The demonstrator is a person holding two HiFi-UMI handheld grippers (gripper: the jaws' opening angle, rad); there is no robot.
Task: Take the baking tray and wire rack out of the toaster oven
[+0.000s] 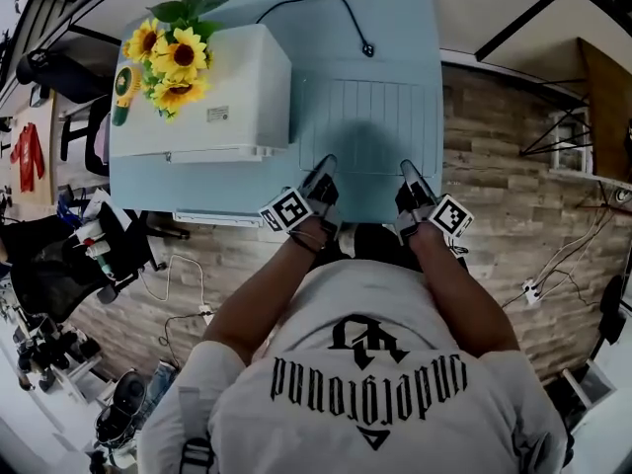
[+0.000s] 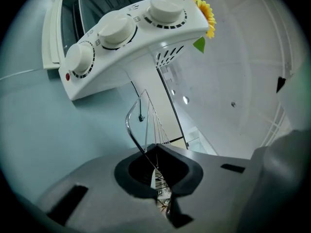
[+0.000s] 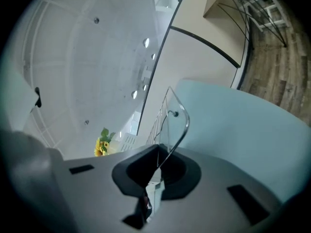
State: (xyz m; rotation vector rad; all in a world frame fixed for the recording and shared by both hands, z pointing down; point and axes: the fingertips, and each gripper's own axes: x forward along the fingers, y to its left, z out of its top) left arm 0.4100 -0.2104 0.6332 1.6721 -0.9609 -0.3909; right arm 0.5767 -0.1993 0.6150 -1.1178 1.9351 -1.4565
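So both grippers are clamped on the silver wire rack (image 1: 365, 117), one at each near corner. The left gripper (image 1: 322, 171) has its jaws pinched together on the rack's rim wire on the left. The right gripper (image 1: 410, 171) is doing the same on the right.

Looking along the left gripper (image 2: 156, 176), the curved corner of the rack (image 2: 138, 115) runs straight into the closed jaws. Looking along the right gripper (image 3: 154, 176), it's a mirror image, with the rack's bent rim (image 3: 177, 115) caught between the pads.

The rack is fully outside the boxy white toaster oven (image 1: 212, 92). It sits just to the oven's right over the pale blue table (image 1: 395, 28), with its bars running away from the person. Whether it's actually resting on the tabletop or held a bit above it, I honestly can't tell from the head view.

The oven's front panel (image 2: 131, 38) fills the left gripper view, with three round white knobs (image 2: 116, 28) stacked along it and a small red light (image 2: 67, 76) at the end. A bunch of yellow sunflowers (image 1: 173, 57) sits at the oven's far left corner, and you can spot them in both gripper views too (image 2: 204, 11) (image 3: 102, 147). A thin black cable (image 1: 316, 3) loops across the far end of the table. The person is in a white t-shirt (image 1: 355, 393) with black print, with both forearms stretched out to the grippers.
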